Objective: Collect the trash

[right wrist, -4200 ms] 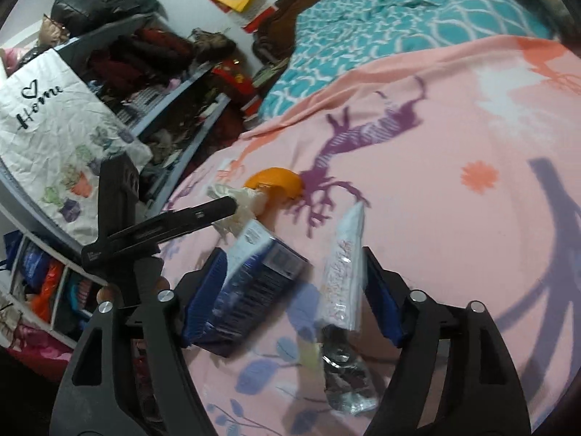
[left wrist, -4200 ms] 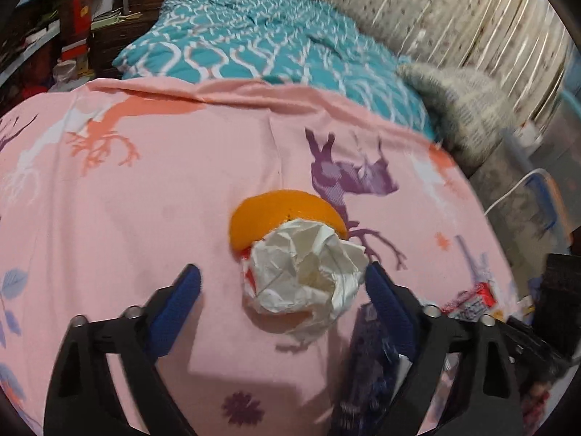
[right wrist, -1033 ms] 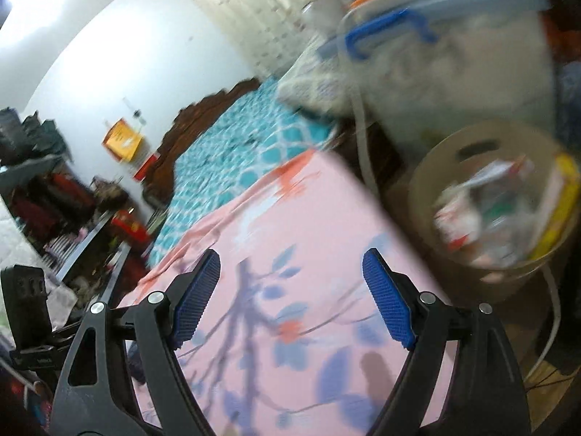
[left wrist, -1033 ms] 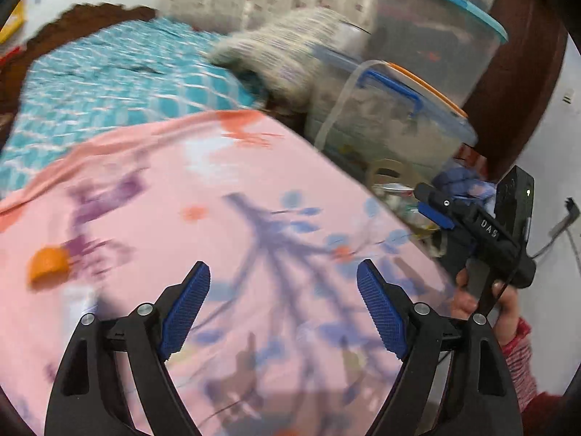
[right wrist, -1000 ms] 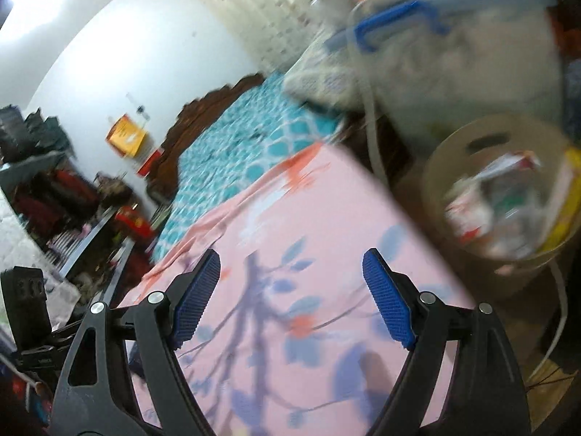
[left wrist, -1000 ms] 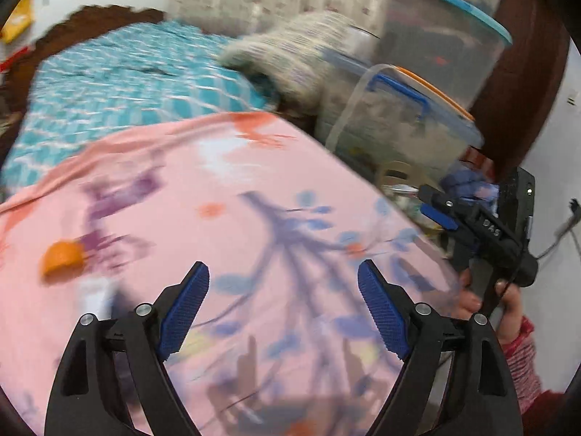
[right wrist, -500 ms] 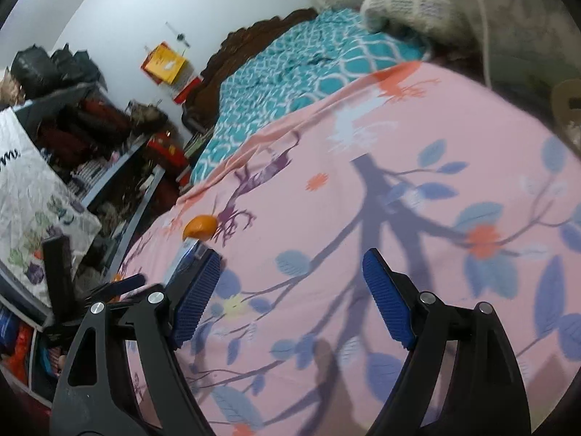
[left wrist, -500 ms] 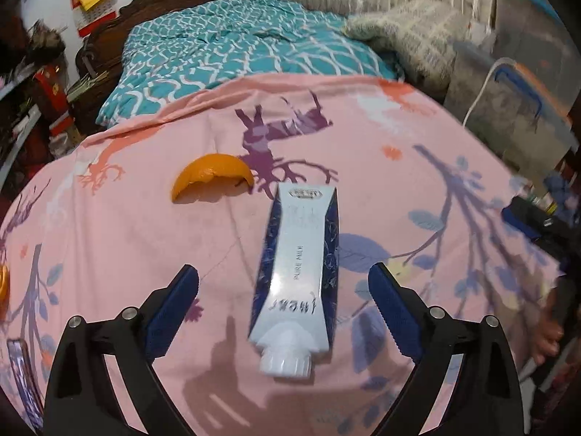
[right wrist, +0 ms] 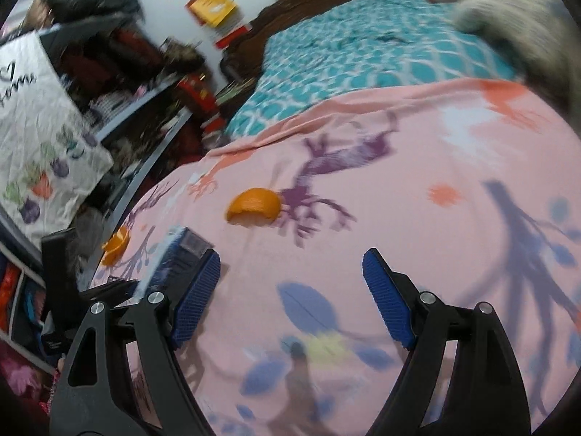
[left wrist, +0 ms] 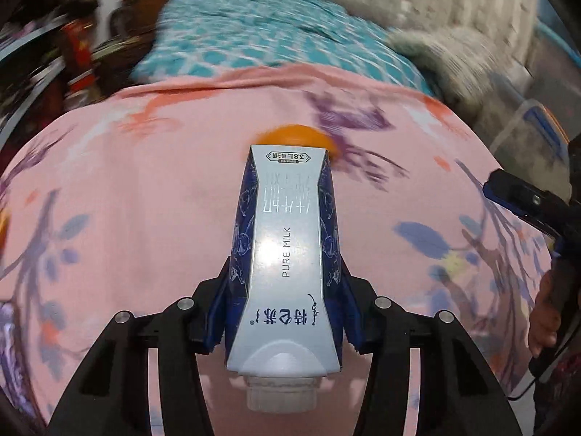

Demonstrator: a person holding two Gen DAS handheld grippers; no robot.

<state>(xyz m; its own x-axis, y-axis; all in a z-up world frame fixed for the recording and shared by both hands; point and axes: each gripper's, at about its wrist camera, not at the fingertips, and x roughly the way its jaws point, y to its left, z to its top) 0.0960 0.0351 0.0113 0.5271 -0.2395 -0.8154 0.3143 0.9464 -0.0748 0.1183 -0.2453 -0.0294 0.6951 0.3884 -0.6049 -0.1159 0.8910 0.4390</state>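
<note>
while the pink sheet (left wrist: pixel 152 196) lies spread over the bed, the scene is taken up from left to right. at the far left of the right wrist view, cluttered shelves (right wrist: pixel 109 72) and a white bag (right wrist: pixel 43 123) with printed flowers are seen, both blurred. a small piece of orange peel (right wrist: pixel 115 241) is found near the sheet's left edge, and a larger piece of orange peel (right wrist: pixel 254 205) lies further right, beside a purple deer print.

the milk carton (left wrist: pixel 287 254) is gripped by the left gripper (left wrist: pixel 285 312): its jaws have just been closing, and the blue pads are now pressed against the carton's dark blue sides. the carton is held lengthwise, cap end nearest the camera, its far end reaching the larger peel. whether it is lifted off the sheet cannot be told. in the right wrist view the carton's end (right wrist: pixel 181 254) shows just behind the left pad.

the right gripper (right wrist: pixel 292 298) is held with its jaws wide apart and nothing between them, only the sheet below. beyond, a teal quilt (right wrist: pixel 363 54) and a grey knitted pillow (right wrist: pixel 515 11) are seen.
</note>
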